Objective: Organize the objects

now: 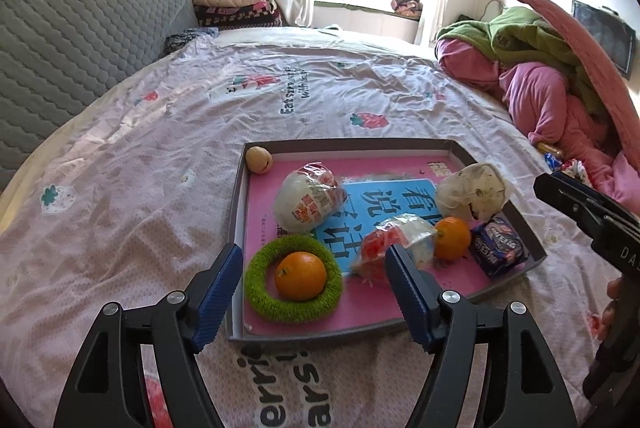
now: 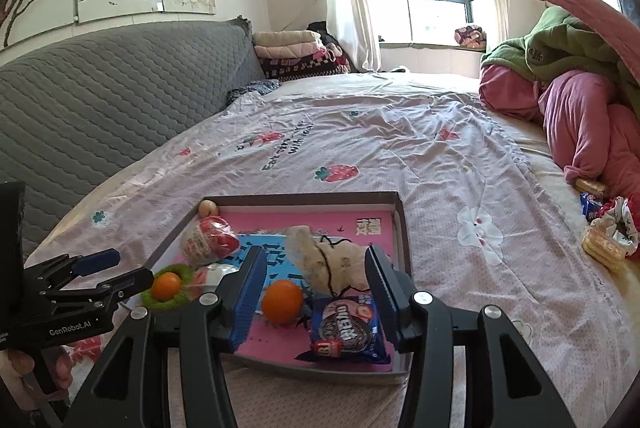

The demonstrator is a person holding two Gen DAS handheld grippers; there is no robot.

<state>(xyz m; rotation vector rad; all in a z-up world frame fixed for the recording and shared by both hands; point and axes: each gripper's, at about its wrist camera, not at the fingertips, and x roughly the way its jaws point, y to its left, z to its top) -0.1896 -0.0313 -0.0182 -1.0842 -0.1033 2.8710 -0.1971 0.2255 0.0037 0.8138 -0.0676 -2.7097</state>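
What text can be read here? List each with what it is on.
"GenRobot.AI": on the left gripper body.
"DA", cut off: on the right gripper body.
"Oreo", upside down: on the blue cookie packet.
Large Chinese characters: on the pink tray floor, partly covered.
"Eat...with...": on the bedsheet, mostly blurred.
Wrapper print on the other snacks: too blurred.

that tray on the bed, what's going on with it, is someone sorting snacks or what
A person holds a claw tool in each hand above a shallow tray on the bed, sorting small things into it. The left claw stands open over a green ring with an orange inside it. The right claw is open too, holding nothing, above a second orange and a cookie packet. Two wrapped snacks and a walnut also lie in the tray.
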